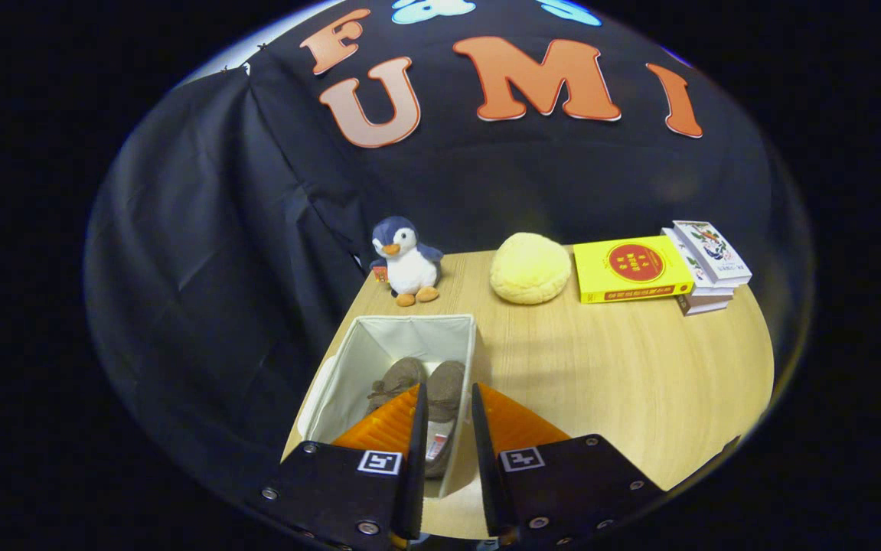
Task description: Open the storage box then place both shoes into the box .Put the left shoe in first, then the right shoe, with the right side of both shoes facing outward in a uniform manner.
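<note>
- My gripper (448,394) hangs over the storage box (348,367), fingers slightly apart, holding nothing.
- Both shoes (429,383) lie side by side inside the box.
- The box stands open on the desk (624,367), near a plush penguin (407,262).

A white box (398,348) holds brown shoes (425,386) on the pale wood-grain table (624,367), near a yellow book (630,268).

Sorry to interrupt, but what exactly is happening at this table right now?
A person's handheld claw hangs over an open white storage box on the wooden table. Two brown shoes already lie inside, side by side. The fingers stand slightly apart, holding nothing, with the box's near wall between them.
</note>
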`<state>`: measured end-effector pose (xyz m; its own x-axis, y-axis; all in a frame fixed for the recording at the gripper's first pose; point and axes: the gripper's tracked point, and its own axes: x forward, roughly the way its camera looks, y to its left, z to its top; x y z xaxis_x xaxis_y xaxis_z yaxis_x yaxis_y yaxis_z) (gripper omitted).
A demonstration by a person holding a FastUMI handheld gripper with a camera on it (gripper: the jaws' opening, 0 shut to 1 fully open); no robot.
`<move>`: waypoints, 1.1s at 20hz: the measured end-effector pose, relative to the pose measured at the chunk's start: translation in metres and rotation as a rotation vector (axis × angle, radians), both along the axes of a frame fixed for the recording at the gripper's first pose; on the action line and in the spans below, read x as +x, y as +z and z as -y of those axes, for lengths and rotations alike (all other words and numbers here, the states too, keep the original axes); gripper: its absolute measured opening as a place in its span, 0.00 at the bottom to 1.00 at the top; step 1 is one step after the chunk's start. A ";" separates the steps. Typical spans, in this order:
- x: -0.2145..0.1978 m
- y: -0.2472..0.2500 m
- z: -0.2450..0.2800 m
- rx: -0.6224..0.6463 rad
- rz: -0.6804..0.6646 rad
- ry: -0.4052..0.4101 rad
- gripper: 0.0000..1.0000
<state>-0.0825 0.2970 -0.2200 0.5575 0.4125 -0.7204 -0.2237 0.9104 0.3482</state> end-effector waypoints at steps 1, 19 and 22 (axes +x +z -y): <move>0.003 0.008 0.017 0.001 0.030 -0.010 0.34; 0.029 0.126 0.316 -0.083 0.556 -0.301 0.78; 0.024 0.138 0.345 -0.109 0.641 -0.293 0.83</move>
